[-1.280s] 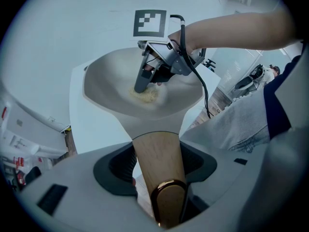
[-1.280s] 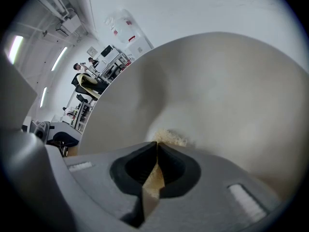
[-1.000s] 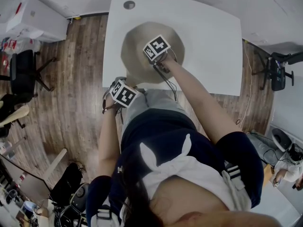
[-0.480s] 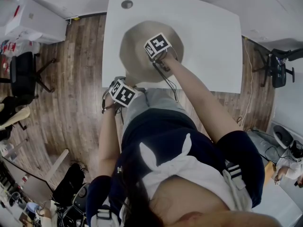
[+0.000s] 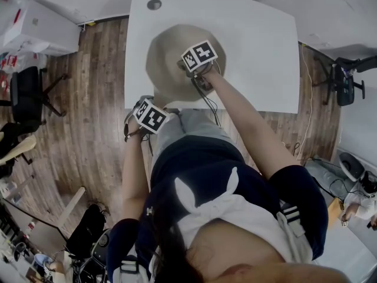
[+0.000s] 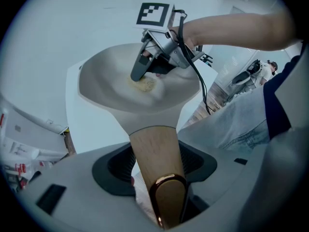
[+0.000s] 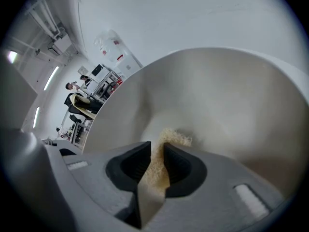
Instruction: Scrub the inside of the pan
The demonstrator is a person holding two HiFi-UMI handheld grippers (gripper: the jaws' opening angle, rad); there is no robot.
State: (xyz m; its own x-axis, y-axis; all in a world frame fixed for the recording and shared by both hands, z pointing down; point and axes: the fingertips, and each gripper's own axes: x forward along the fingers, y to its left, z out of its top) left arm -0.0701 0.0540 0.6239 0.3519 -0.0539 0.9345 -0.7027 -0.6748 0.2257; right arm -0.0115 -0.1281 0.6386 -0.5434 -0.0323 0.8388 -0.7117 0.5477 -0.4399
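Left gripper clamped on pan handle, desk near edge. Right gripper jaws opening, scourer between them. Inside looks clean; scrub likely done.

Navy top, white knot, apparently pale jeans

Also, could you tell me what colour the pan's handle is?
The handle is light wood with a coppery tip; left gripper view.
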